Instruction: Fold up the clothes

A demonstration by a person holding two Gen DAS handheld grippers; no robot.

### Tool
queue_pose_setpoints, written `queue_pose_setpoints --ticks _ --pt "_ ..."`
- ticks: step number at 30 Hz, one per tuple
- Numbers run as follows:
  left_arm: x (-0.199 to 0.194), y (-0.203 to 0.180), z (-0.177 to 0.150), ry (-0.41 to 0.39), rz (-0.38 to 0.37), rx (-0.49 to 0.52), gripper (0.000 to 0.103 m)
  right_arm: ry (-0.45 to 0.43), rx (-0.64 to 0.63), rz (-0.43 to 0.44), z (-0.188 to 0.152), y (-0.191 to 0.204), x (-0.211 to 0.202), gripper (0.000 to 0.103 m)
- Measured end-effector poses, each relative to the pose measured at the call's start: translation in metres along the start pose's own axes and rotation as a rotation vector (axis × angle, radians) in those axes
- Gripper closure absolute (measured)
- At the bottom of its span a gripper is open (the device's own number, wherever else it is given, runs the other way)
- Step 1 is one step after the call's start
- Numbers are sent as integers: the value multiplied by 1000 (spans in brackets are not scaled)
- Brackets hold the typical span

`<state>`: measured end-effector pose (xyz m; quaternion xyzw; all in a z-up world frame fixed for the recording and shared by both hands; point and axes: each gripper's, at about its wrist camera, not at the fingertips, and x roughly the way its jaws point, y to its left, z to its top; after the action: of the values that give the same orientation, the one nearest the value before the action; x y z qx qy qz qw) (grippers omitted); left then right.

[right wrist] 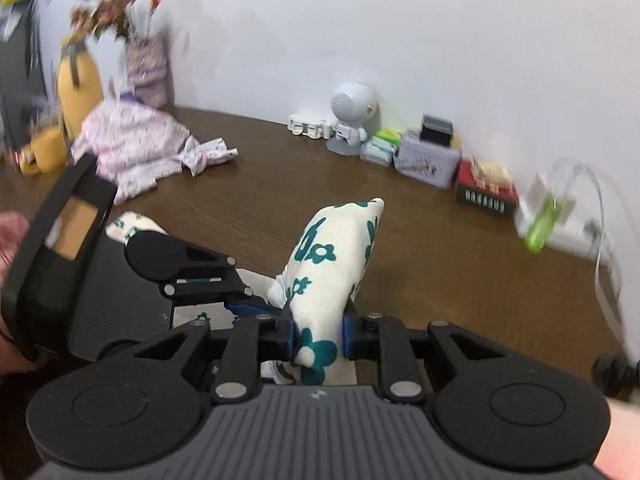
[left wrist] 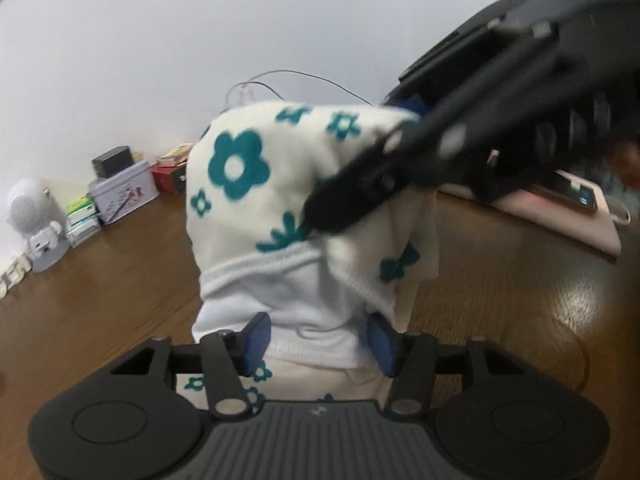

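Your left gripper (left wrist: 318, 338) is clamped on the white hem of the garment (left wrist: 280, 184), which rises straight ahead of it, off the bench (left wrist: 120, 280). Your right gripper (right wrist: 318, 334) pinches another fold of the same flowered cloth, which stands up between its pads. The pink clothes (right wrist: 136, 140) lie well off to its left.

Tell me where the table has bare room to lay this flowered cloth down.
Bare wood lies between the pink clothes and the boxes along the wall. The wall edge is crowded. The flowered cloth hangs over that open middle.
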<state>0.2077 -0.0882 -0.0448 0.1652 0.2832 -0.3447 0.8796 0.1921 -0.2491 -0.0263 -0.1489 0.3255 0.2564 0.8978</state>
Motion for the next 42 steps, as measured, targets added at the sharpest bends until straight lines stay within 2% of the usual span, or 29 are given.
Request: queue_pose_setpoints --ticks 2,5,18,29,32,36,42 --pt "-15 1 -4 -3 -1 -3 43 2 -67 -29 4 15 3 83" --pt "-36 5 -16 5 18 -6 43 10 -142 -61 6 34 9 81" --pt "-67 26 -67 68 75 -46 43 20 -223 -49 17 86 24 79" --pt "-107 28 -77 16 11 -70 43 41 -212 37 9 119 53 73" --pt "-127 38 -82 -5 22 -99 43 39 -178 64 6 119 56 72" --pt "-149 55 -79 -63 45 -169 43 28 -125 146 2 117 60 63" --pt "-160 78 -64 -137 84 -243 43 -7 -137 181 -8 122 61 64"
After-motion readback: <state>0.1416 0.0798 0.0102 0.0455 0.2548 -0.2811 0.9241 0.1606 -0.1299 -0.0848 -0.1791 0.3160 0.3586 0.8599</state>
